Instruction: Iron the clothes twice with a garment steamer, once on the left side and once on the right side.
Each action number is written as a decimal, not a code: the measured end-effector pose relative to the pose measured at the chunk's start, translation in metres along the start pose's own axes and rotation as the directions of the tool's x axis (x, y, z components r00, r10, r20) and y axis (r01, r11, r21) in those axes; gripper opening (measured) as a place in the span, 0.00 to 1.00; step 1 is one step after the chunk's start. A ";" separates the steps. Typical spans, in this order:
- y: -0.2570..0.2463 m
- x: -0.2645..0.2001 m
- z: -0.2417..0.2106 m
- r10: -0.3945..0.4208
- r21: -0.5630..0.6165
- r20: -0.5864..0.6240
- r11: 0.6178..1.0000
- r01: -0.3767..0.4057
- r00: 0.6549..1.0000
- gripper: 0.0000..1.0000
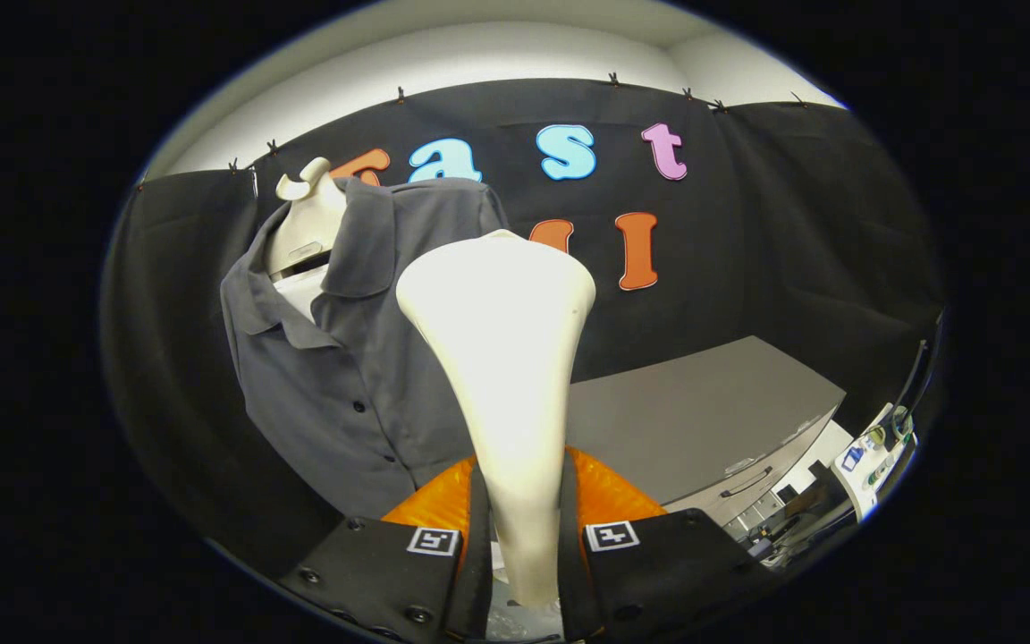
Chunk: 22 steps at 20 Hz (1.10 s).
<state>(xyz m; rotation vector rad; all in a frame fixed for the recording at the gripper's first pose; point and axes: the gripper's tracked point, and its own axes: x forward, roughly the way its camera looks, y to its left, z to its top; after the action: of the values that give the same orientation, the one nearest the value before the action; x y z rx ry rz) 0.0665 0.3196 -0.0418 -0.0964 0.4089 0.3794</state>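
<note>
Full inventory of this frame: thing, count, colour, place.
garment steamer: 1, cream-white, upright between the tool's fingers, head in front of the shirt
shirt: 1, grey, buttoned, on the mannequin beyond the fingers
mannequin: 1, off-white, neck showing at the open collar
cabinet: 1, grey top, drawer handles, beside the shirt
booth wall: 1, black cloth, behind everything
tool: 1, both fingers pressing the steamer's handle

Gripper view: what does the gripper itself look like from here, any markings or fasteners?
The gripper has two wide, flat black plates at its base, each with a square black-and-white fiducial tag and round dark screws. Glossy orange moulded parts sit behind the plates. No cables or sleeve are visible.
</note>
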 end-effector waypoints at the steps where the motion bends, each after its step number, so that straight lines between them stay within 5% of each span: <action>1: 0.007 0.003 -0.002 -0.008 -0.007 -0.007 1.000 0.008 1.000 0.38; 10: 0.055 0.048 -0.007 -0.057 -0.065 -0.089 0.997 0.051 0.994 0.38; 22: 0.045 0.088 -0.036 -0.132 -0.094 -0.177 0.989 0.117 0.975 0.38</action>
<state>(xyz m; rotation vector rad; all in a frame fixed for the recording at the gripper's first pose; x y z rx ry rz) 0.1109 0.3848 -0.1114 -0.2382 0.5654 0.2640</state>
